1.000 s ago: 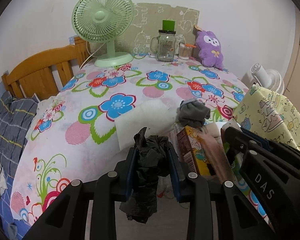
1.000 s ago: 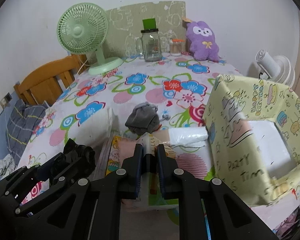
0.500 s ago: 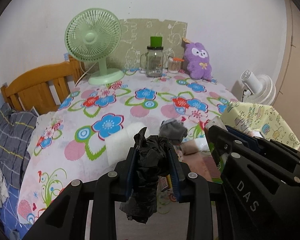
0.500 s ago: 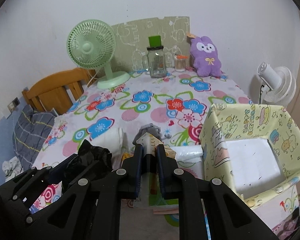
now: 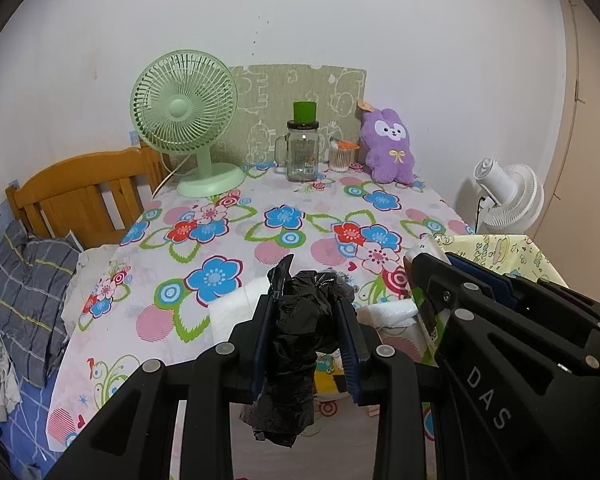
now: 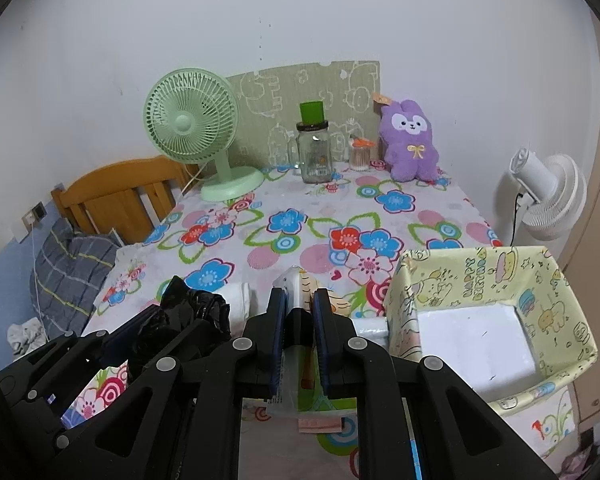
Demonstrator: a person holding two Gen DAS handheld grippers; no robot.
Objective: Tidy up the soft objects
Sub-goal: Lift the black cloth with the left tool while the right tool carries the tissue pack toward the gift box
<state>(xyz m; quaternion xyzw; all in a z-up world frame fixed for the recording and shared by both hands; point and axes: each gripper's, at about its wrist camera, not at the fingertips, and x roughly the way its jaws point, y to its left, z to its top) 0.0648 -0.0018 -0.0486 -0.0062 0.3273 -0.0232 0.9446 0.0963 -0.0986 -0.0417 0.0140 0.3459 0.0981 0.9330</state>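
Between the pads of the left gripper (image 5: 306,334) one crumpled black plastic bag (image 5: 296,344) is hanging, clamped on both sides. Beside it, the right gripper (image 6: 300,330) is pinching one thin flat packet (image 6: 290,368), its jaws nearly together. Just right of that gripper one yellow patterned box (image 6: 488,280) is standing open. Farther ahead, on the flowered table (image 5: 300,216), one green fan (image 5: 186,116), one glass jar (image 5: 302,152) and one purple plush toy (image 5: 390,146) are lining the wall, while one white fan (image 6: 548,196) is standing off to the right.
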